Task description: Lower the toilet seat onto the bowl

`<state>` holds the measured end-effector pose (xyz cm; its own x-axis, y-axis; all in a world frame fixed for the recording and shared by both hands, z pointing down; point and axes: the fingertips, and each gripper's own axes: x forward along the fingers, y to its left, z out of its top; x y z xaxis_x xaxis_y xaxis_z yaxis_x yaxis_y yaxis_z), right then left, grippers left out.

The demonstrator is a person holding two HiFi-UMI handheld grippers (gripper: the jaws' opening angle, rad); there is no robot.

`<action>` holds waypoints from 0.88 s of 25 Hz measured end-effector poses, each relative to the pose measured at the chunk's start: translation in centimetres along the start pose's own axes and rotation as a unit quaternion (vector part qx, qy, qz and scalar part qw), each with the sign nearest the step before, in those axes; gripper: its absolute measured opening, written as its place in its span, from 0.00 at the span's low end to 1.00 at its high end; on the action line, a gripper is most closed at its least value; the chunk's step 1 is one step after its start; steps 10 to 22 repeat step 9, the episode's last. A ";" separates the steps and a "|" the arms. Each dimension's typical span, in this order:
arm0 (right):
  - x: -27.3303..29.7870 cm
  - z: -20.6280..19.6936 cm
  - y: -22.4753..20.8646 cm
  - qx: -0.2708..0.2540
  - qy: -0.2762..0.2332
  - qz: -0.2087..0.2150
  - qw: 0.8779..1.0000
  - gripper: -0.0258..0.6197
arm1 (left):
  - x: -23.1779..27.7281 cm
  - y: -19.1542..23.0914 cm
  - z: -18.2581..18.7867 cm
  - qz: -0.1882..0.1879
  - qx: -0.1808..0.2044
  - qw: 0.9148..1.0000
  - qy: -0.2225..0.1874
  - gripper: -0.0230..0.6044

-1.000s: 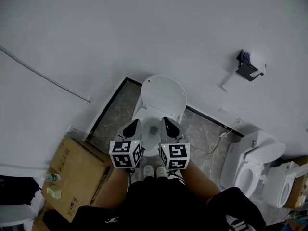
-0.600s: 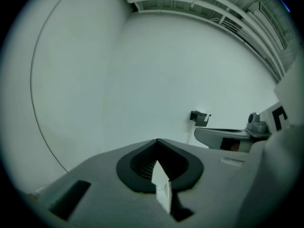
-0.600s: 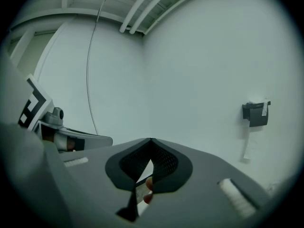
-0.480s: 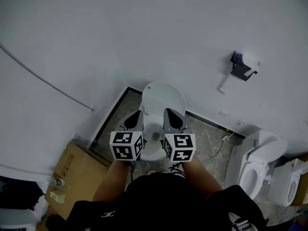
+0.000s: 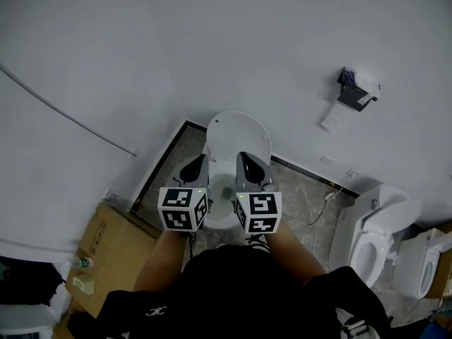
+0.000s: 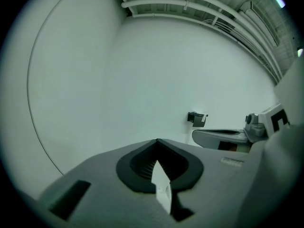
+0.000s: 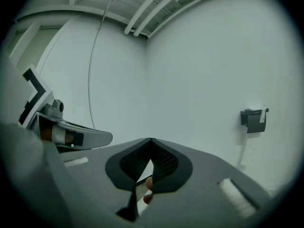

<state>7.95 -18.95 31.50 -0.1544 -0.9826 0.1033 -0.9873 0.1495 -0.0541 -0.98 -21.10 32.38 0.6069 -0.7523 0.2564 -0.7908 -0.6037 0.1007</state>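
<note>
White walls all round; toilet seat (image 5: 239, 138) stands raised at the back wall, straight ahead of left tool (image 5: 200, 162) and right tool (image 5: 244, 159), both clenched empty, side by side over the bowl (image 5: 212, 217).

dim, flat overhead light, cool grey-green cast, white wall (image 5: 212, 41) evenly lit, shadows soft. heavy fisheye bend, black vignetted corners (both gripper views); close foreground there out of focus.

White toilet seat (image 5: 239, 134) upright against the wall, above open bowl (image 5: 218, 218)
</note>
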 end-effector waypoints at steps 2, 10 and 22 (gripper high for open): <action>-0.1 0.0 0.1 -0.002 0.001 0.001 1.000 0.05 | -0.2 0.0 0.0 0.000 0.001 1.000 -0.001 0.05; -0.1 -0.3 -0.4 -0.003 0.007 -0.001 1.000 0.05 | -0.3 0.3 0.0 0.006 -0.001 1.000 -0.003 0.05; -0.1 -0.3 -0.4 -0.003 0.007 -0.001 1.000 0.05 | -0.3 0.3 0.0 0.006 -0.001 1.000 -0.003 0.05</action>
